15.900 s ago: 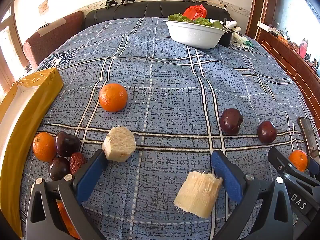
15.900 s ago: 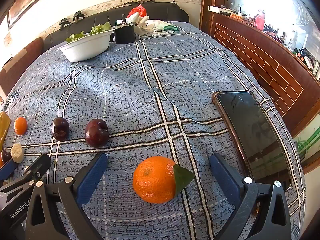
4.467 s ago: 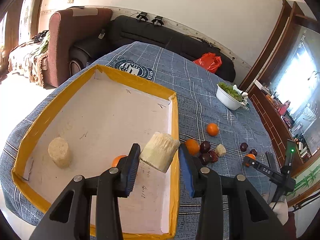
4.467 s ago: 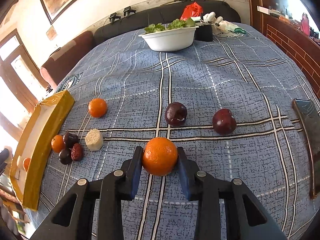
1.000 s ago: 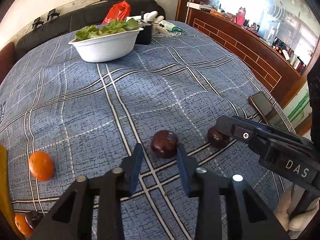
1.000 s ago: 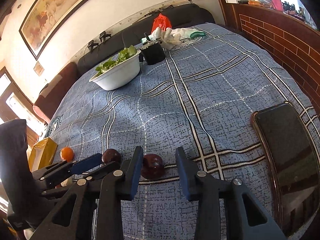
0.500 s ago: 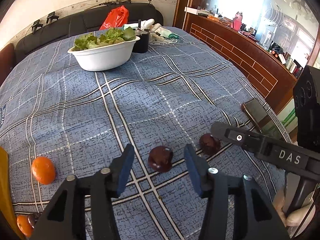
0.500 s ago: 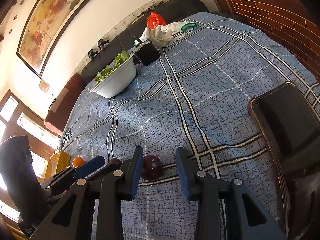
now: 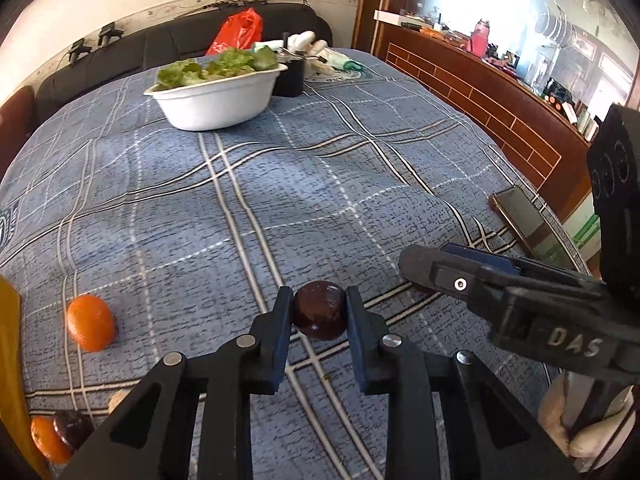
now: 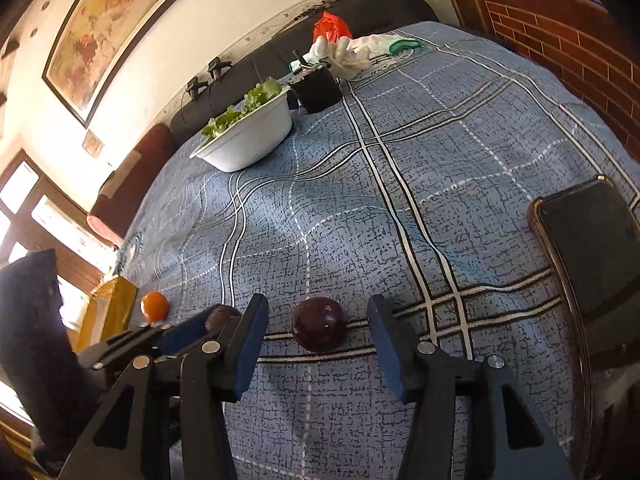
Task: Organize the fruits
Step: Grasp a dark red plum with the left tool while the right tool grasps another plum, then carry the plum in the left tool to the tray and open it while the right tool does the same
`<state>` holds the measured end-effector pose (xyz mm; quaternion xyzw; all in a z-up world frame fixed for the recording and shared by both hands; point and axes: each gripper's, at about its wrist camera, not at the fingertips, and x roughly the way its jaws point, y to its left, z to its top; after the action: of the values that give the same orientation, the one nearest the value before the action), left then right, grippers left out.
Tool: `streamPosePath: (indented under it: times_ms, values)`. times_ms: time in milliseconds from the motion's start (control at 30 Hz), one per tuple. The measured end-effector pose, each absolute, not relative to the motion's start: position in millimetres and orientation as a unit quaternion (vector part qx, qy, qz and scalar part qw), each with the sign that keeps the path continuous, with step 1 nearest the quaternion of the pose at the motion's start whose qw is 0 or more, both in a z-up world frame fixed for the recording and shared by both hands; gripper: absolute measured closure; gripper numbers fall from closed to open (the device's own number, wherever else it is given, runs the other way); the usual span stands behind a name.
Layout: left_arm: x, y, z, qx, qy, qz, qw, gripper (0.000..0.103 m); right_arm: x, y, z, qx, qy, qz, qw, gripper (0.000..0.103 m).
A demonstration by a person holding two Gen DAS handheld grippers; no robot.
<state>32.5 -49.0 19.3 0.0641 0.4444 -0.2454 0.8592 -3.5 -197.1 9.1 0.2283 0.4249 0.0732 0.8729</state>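
Note:
In the left wrist view my left gripper (image 9: 319, 314) is shut on a dark red plum (image 9: 320, 315) on the blue plaid cloth. An orange (image 9: 91, 328) lies to its left. Another orange (image 9: 47, 442) and a dark plum (image 9: 74, 429) sit at the bottom left beside the yellow box edge (image 9: 10, 360). In the right wrist view my right gripper (image 10: 318, 330) is open around a second dark red plum (image 10: 319, 324) without touching it. The left gripper and its plum (image 10: 222, 318) show to the left, with the orange (image 10: 155, 306) and yellow box (image 10: 106, 312) beyond.
A white bowl of lettuce (image 9: 218, 100) stands at the back with a black cup (image 9: 289, 76), white gloves (image 10: 344, 54) and a red bag (image 9: 236, 30). A phone (image 10: 592, 256) lies at the right edge of the cloth. A brick ledge (image 9: 480, 96) runs along the right.
My left gripper has closed on the near plum. My right gripper has opened wider and come down around the other plum.

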Motion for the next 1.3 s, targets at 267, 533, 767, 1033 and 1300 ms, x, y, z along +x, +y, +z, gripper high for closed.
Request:
streamPosePath:
  times_ms: [267, 533, 767, 1033, 1300]
  values:
    - [11.0, -12.8, 34.0, 0.028, 0.438, -0.225, 0.87, 0.079, -5.1, -167.0, 11.4, 0.121, 0.434, 0.048, 0.891, 0.074]
    - [-23.1, 49.6, 63.8, -0.035, 0.414, -0.195, 0.888, 0.078, -13.1, -173.9, 18.5, 0.128, 0.405, 0.033, 0.905, 0.074]
    - [-68.1, 158.5, 87.9, -0.086, 0.384, -0.099, 0.914, 0.078, -29.9, -146.5, 48.7, 0.138, 0.401, 0.067, 0.903, 0.073]
    - [-87.0, 271.2, 95.7, -0.126, 0.367, 0.0, 0.922, 0.078, -43.8, -23.2, 88.0, 0.112, 0.408, 0.218, 0.879, 0.072]
    - [-50.1, 317.7, 77.8, -0.118, 0.399, 0.034, 0.908, 0.078, -49.7, 116.3, 75.5, 0.047, 0.443, 0.32, 0.836, 0.072]
